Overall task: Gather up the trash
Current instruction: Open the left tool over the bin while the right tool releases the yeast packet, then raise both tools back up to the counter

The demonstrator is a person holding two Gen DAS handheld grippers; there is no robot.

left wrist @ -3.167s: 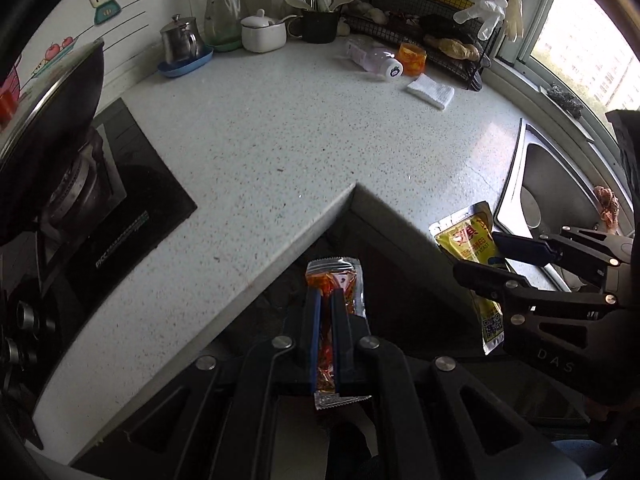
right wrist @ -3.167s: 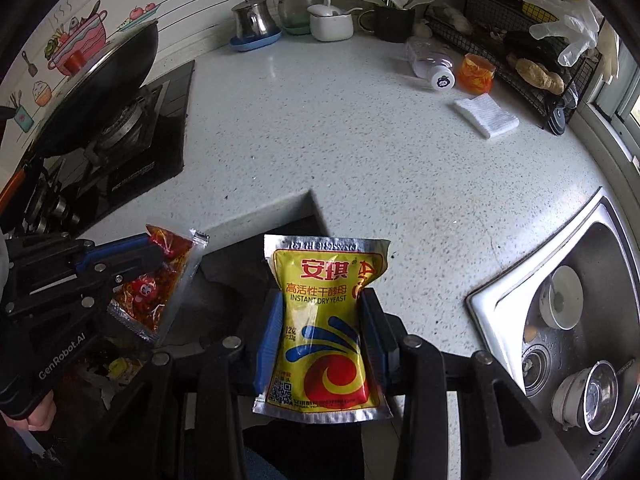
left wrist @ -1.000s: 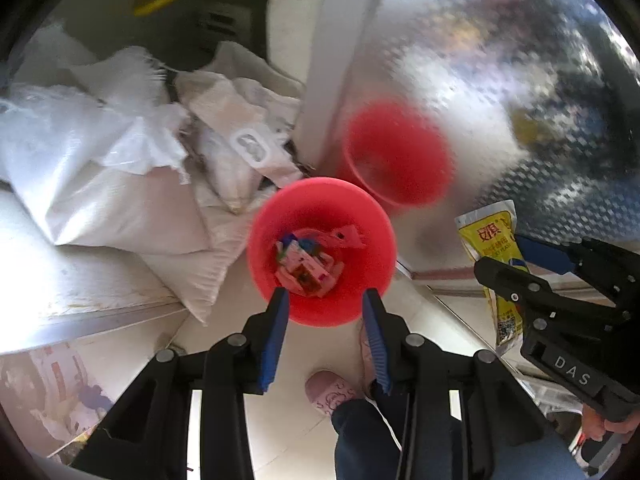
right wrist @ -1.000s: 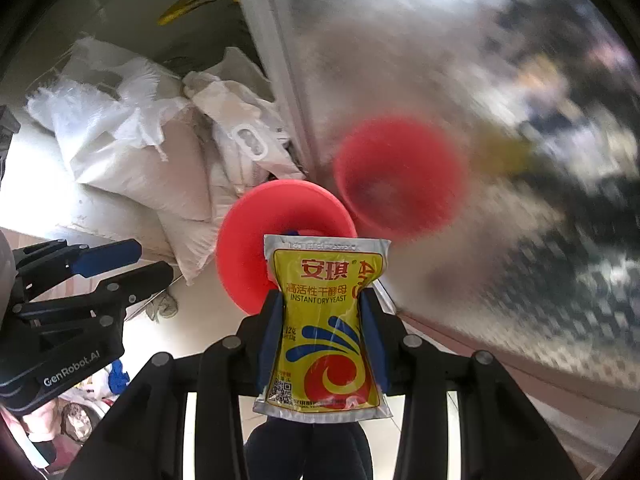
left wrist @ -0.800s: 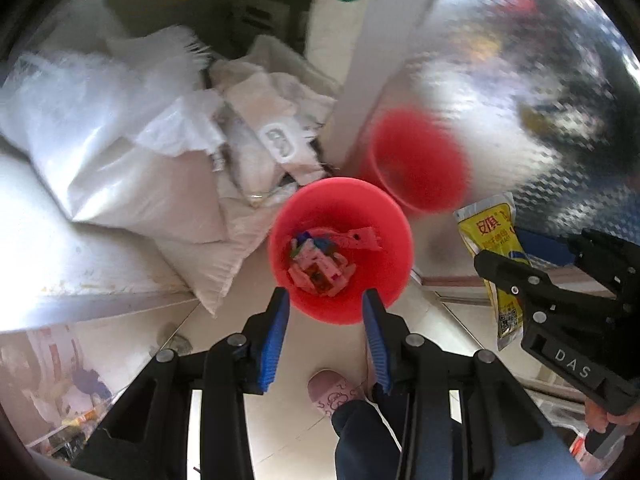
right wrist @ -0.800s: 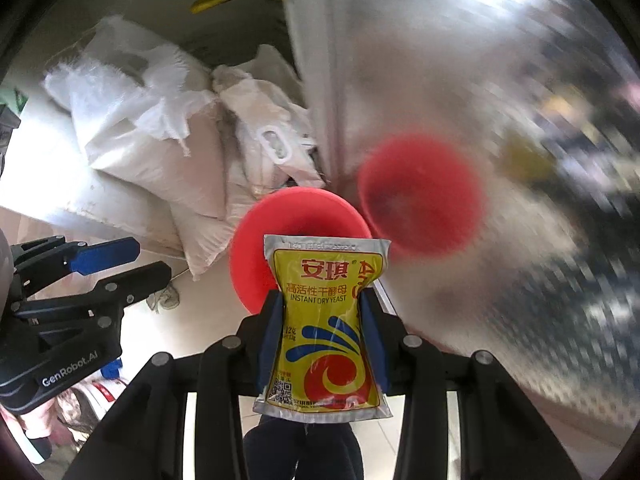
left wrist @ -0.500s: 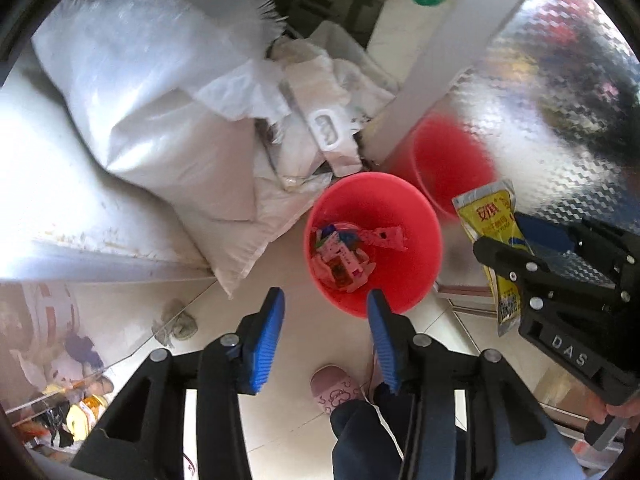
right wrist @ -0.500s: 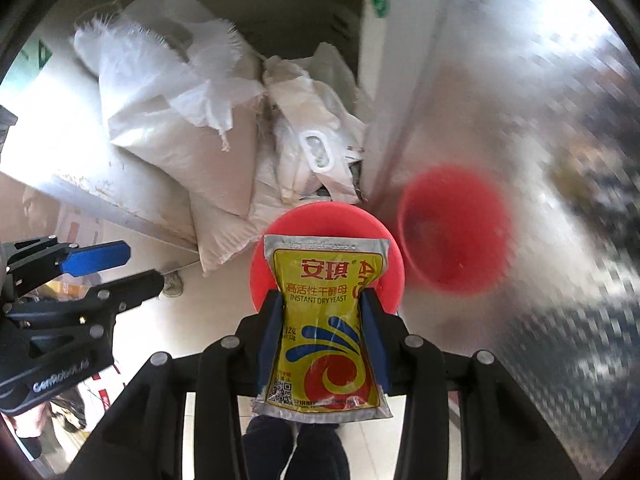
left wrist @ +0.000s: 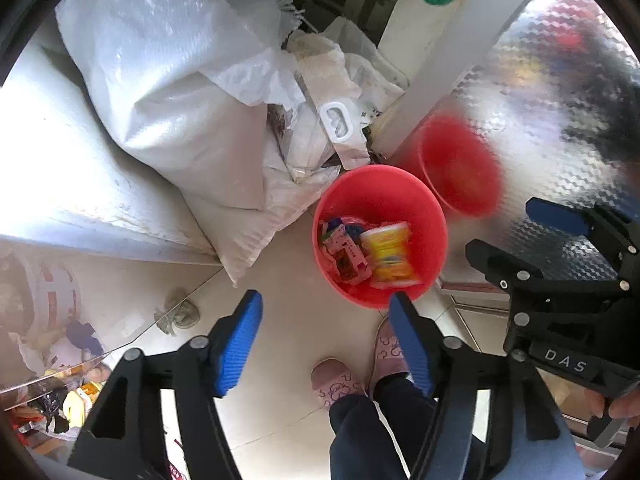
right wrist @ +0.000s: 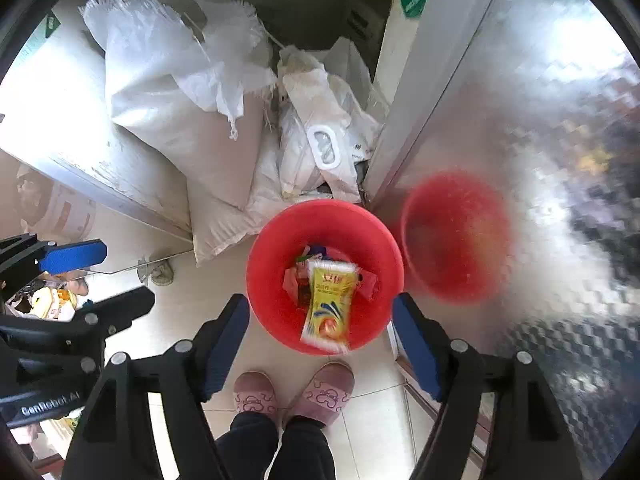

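Note:
A red trash bucket (left wrist: 424, 208) stands on the tiled floor, also in the right wrist view (right wrist: 276, 240). A yellow yeast packet (right wrist: 329, 304) is blurred inside it on top of several wrappers (left wrist: 344, 252); it also shows in the left wrist view (left wrist: 390, 254). My left gripper (left wrist: 325, 322) is open and empty above the floor just short of the bucket; it also shows at the left of the right wrist view (right wrist: 100, 272). My right gripper (right wrist: 320, 326) is open and empty over the bucket's near rim; it also shows in the left wrist view (left wrist: 528, 232).
White woven sacks (left wrist: 180, 92) are piled behind the bucket beside a white post (left wrist: 436, 52). A shiny metal panel (right wrist: 540, 120) on the right mirrors the bucket. The person's pink slippers (right wrist: 296, 394) stand below the grippers. A crumpled rag (left wrist: 178, 312) lies on the floor.
My right gripper has opened and let go of the yellow packet, which now lies in the bucket. My left gripper has opened wider and swung left.

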